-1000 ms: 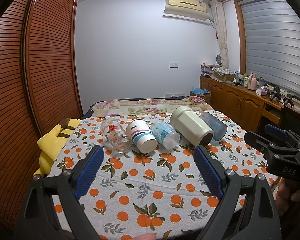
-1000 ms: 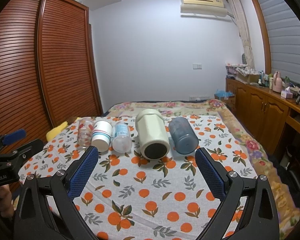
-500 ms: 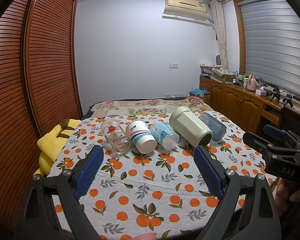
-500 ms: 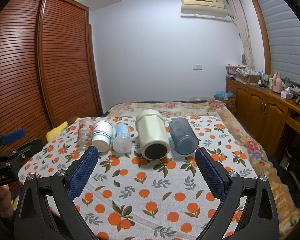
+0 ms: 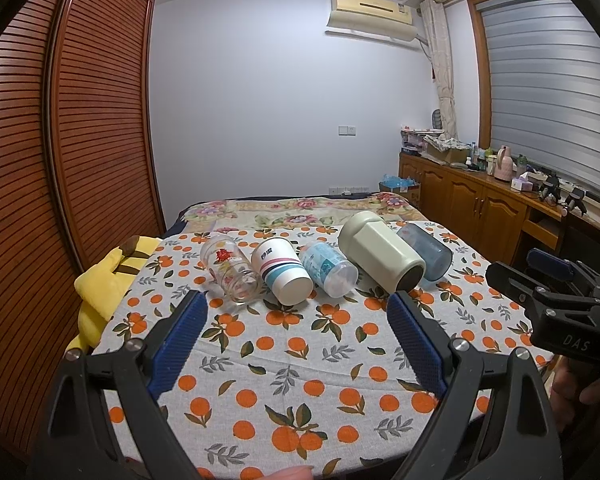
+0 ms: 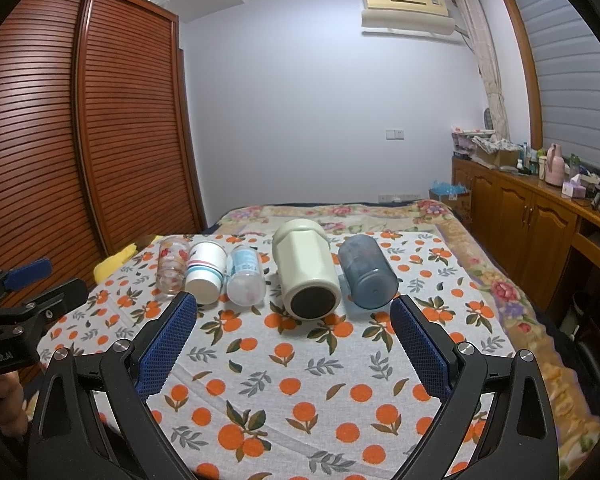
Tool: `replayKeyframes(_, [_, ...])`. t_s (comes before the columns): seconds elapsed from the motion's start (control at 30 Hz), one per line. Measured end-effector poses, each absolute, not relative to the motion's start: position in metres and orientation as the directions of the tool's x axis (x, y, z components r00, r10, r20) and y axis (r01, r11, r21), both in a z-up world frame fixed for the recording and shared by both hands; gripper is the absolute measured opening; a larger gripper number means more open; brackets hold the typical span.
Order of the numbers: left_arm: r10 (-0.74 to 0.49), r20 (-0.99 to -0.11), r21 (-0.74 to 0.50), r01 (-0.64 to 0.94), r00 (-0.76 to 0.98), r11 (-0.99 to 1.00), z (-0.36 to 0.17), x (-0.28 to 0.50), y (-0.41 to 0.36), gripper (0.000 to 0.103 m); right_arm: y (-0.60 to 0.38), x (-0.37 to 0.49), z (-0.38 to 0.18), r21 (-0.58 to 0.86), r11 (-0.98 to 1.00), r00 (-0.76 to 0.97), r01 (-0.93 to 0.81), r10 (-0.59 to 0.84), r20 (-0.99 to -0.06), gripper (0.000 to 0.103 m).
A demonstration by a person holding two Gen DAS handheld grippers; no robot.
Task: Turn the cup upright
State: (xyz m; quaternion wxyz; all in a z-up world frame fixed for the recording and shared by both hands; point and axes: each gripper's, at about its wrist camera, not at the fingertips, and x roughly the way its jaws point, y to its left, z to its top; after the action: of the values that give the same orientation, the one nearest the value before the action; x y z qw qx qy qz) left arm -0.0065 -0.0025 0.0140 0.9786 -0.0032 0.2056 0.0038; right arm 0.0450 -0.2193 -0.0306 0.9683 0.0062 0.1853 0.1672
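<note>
Several cups lie on their sides in a row on the orange-print cloth (image 5: 300, 364): a clear glass with red print (image 5: 230, 269), a striped paper cup (image 5: 282, 271), a clear blue-print cup (image 5: 328, 267), a large cream cup (image 5: 381, 256) and a blue-grey cup (image 5: 427, 251). The right wrist view shows the same row: glass (image 6: 172, 266), paper cup (image 6: 205, 272), clear cup (image 6: 246, 276), cream cup (image 6: 306, 268), blue-grey cup (image 6: 366, 266). My left gripper (image 5: 298, 320) is open and empty, short of the row. My right gripper (image 6: 294, 322) is open and empty, in front of the cream cup.
A yellow plush (image 5: 100, 284) lies at the cloth's left edge. A slatted wooden wardrobe (image 5: 60, 160) stands on the left. A wooden cabinet (image 6: 532, 224) with clutter runs along the right. The floral bedspread (image 6: 340, 212) lies behind the cups.
Both grippers have stayed open and nearly still. In the left wrist view the scene has shifted slightly. The cups have not moved.
</note>
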Motion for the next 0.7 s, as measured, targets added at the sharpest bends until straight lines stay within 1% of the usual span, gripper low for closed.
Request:
replayKeyframes(0.53, [0.005,-0.404,-0.005,-0.007,0.915,1.0,0.0162,-0.0095,-0.0066,0.092,-0.2192,0.045,-0.0313,0.073,0.944,0.876,-0.321,0.325,-0.356,0.099])
replayKeyframes(0.7, [-0.003,-0.427,-0.013,-0.003,0.904,1.0,0.0132,-0.007,-0.0034,0.092,-0.2188,0.0461,-0.0262,0.076,0.942,0.868,-0.327,0.332,-0.369,0.099])
